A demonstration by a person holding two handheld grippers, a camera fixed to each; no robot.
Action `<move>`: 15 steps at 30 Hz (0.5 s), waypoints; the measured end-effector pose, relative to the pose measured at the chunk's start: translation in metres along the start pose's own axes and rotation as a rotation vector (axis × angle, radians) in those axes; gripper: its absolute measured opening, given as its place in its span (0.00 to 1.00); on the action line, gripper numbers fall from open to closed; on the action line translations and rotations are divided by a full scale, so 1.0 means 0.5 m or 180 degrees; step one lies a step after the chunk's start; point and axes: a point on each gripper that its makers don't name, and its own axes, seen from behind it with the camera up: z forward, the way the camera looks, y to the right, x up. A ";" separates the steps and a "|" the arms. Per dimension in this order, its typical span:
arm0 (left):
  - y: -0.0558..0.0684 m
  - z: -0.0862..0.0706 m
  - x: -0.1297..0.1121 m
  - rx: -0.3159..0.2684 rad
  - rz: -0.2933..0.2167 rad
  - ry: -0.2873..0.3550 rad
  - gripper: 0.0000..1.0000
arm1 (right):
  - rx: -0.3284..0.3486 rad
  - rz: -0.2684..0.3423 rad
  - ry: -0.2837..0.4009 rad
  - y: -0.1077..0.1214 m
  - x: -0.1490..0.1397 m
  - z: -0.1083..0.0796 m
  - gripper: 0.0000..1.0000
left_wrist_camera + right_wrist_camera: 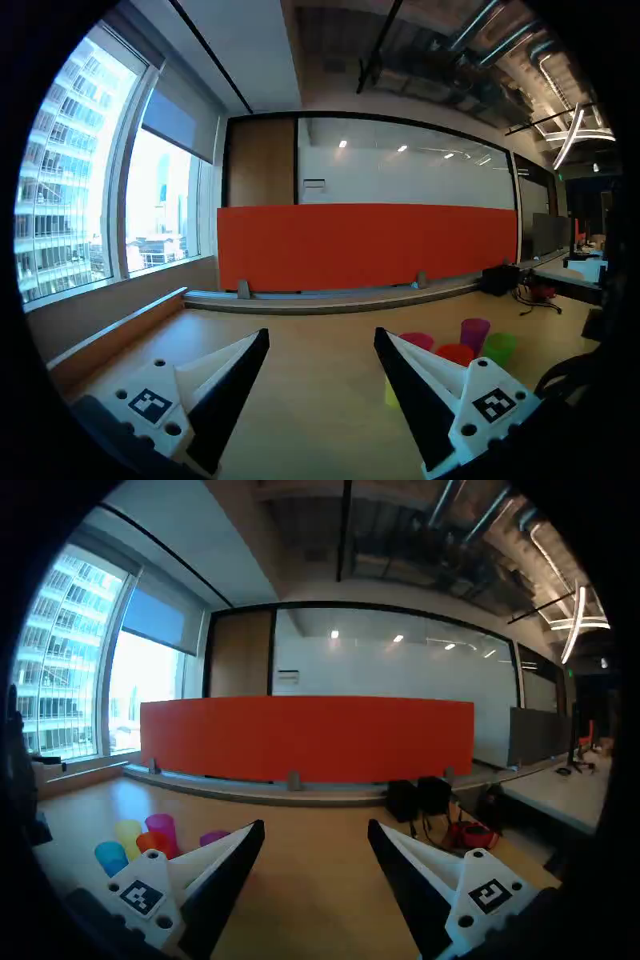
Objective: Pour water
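A: The cups (pixel 454 354) stand bunched on the wooden surface (pixel 320 416), well in from its far edge. They sit between our two tools, to the right in the left gripper view and to the left in the right gripper view.

B: And we hold nothing. The left hand-held gripper (pixel 320 332) has its fingers spread wide over bare wood, and the right hand-held gripper (pixel 316 824) gapes just as wide. Neither touches a cup.

A: Which cup holds the water? We cannot tell, because we see them from the side and not into them.

B: That is our first risk, we judge. They stand so close that we cannot tell whether they touch. A finger sliding in beside one may shove its neighbour over.

A: They look like light plastic, so they would probably skid. Too hard a squeeze could also buckle a wall and slop water out before we tilt.

B: The views differ too. The right gripper view gives us a blue cup (pixel 110 856) on the near side of the bunch. The left gripper view gives a green cup (pixel 500 348), and a yellow cup (pixel 390 392) half hidden behind our own finger.

A: Black boxes (pixel 420 798) and red cables (pixel 470 834) lie near the far edge, below the orange partition (pixel 308 738). A spill running that way would reach them.
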 end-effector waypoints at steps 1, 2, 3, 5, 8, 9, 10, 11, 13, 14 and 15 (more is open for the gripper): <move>0.002 0.005 0.011 -0.0010 0.0002 0.0001 0.97 | 0.0030 -0.0016 -0.0007 -0.002 0.010 0.001 1.00; 0.005 0.011 0.022 -0.0020 0.0003 0.0002 0.97 | 0.0064 -0.0035 -0.0014 -0.005 0.021 0.003 1.00; 0.008 0.015 0.034 -0.0034 0.0006 0.0006 0.98 | 0.0087 -0.0048 -0.0019 -0.007 0.032 0.004 1.00; 0.013 0.020 0.059 -0.0069 0.0012 0.0020 0.97 | 0.0127 -0.0071 -0.0024 -0.009 0.053 0.007 1.00; 0.017 0.026 0.087 -0.0091 0.0015 -0.0002 0.97 | 0.0171 -0.0099 -0.0036 -0.012 0.083 0.011 1.00; 0.019 0.028 0.096 -0.0103 0.0013 -0.0019 0.97 | 0.0179 -0.0102 -0.0045 -0.012 0.092 0.012 1.00; 0.021 0.030 0.105 -0.0119 0.0010 -0.0040 0.98 | 0.0182 -0.0101 -0.0058 -0.013 0.102 0.013 1.00; 0.023 0.032 0.115 -0.0138 0.0007 -0.0064 0.98 | 0.0186 -0.0100 -0.0073 -0.013 0.112 0.014 1.00; 0.028 0.035 0.137 -0.0183 -0.0004 -0.0064 0.98 | 0.0216 -0.0088 -0.0073 -0.017 0.137 0.015 1.00; 0.030 0.037 0.150 -0.0209 -0.0011 -0.0058 0.98 | 0.0236 -0.0080 -0.0068 -0.020 0.152 0.015 1.00; 0.031 0.038 0.161 -0.0225 -0.0015 -0.0052 0.98 | 0.0253 -0.0072 -0.0051 -0.022 0.166 0.015 1.00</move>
